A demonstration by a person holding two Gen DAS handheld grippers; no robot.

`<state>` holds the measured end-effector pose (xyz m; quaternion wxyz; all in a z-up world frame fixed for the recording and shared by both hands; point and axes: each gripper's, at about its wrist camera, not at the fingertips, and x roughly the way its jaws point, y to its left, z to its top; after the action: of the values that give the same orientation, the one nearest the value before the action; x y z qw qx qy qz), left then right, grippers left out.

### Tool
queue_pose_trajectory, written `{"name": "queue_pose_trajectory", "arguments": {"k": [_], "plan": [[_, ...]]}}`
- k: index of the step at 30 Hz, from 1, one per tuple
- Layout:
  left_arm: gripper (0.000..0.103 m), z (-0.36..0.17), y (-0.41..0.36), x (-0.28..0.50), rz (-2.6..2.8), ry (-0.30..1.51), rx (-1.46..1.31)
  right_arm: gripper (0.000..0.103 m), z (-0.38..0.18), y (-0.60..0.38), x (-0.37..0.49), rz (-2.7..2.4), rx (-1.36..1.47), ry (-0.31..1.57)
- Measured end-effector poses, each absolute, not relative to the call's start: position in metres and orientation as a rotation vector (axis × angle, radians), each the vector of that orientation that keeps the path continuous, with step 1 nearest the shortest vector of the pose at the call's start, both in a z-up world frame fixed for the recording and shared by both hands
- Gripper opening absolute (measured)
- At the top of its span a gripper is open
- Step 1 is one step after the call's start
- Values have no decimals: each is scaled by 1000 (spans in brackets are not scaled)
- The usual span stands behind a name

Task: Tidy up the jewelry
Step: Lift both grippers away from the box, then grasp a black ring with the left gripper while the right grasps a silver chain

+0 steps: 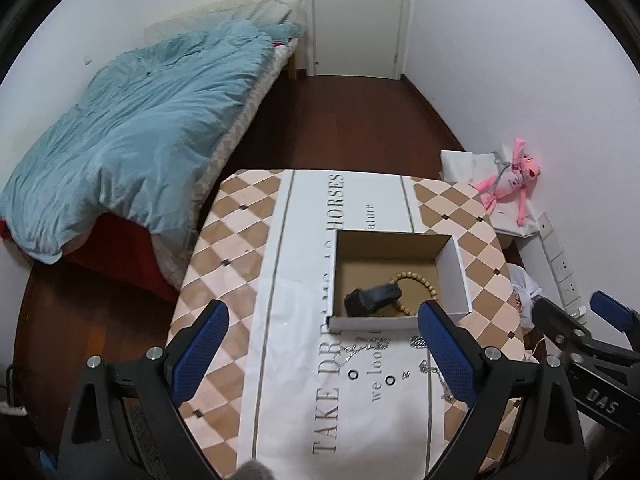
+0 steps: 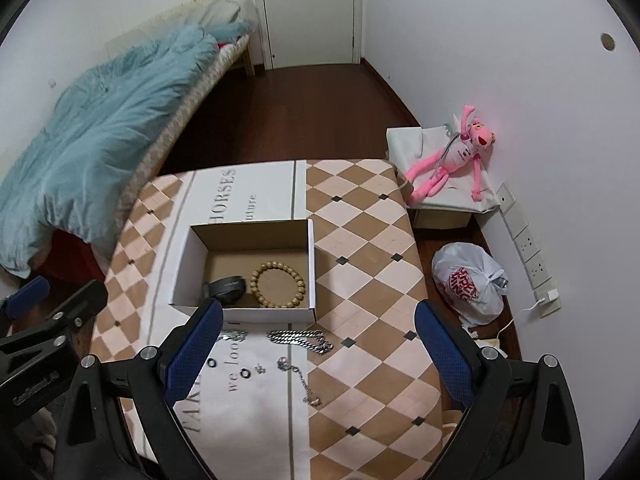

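Silver chunky chain [image 2: 300, 341] lies crosswise on the table just in front of the box [image 2: 244, 314], right between the right gripper [image 2: 318, 354] fingers, both grippers spread wide and empty, right one's closer

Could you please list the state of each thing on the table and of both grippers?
Box: open, no lid.
Bead bracelet: inside box.
Black band: inside box.
Thick chain: outside, on cloth.
Thin necklace: outside, loose.
Two small rings: outside.
Left gripper: open, empty.
Right gripper: open, empty.
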<state>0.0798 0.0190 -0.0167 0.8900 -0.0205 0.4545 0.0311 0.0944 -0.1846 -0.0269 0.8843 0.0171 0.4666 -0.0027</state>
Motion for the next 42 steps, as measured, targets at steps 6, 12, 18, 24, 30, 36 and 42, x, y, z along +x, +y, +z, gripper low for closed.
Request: {"name": "queue_pose_trajectory", "arguments": {"k": [6, 12, 18, 24, 30, 36, 42], "plan": [[96, -33, 25, 65, 147, 953, 3, 98, -50, -194, 78, -21, 67, 1013], [96, -87, 34, 59, 177, 1031, 23, 98, -122, -209, 75, -29, 107, 1143], [96, -149, 37, 51, 195, 1145, 46, 81, -206, -205, 68, 1, 118, 1269], [96, -174, 35, 46, 177, 1192, 35, 49, -230, -196, 60, -2, 80, 1229], [96, -187, 23, 52, 118, 1212, 12, 12, -228, -204, 55, -8, 117, 1184], [96, -196, 10, 64, 70, 1211, 11, 12, -214, -232, 55, -51, 210, 1160], [90, -203, -7, 79, 16, 1197, 26, 12, -211, -241, 61, -71, 233, 1155]]}}
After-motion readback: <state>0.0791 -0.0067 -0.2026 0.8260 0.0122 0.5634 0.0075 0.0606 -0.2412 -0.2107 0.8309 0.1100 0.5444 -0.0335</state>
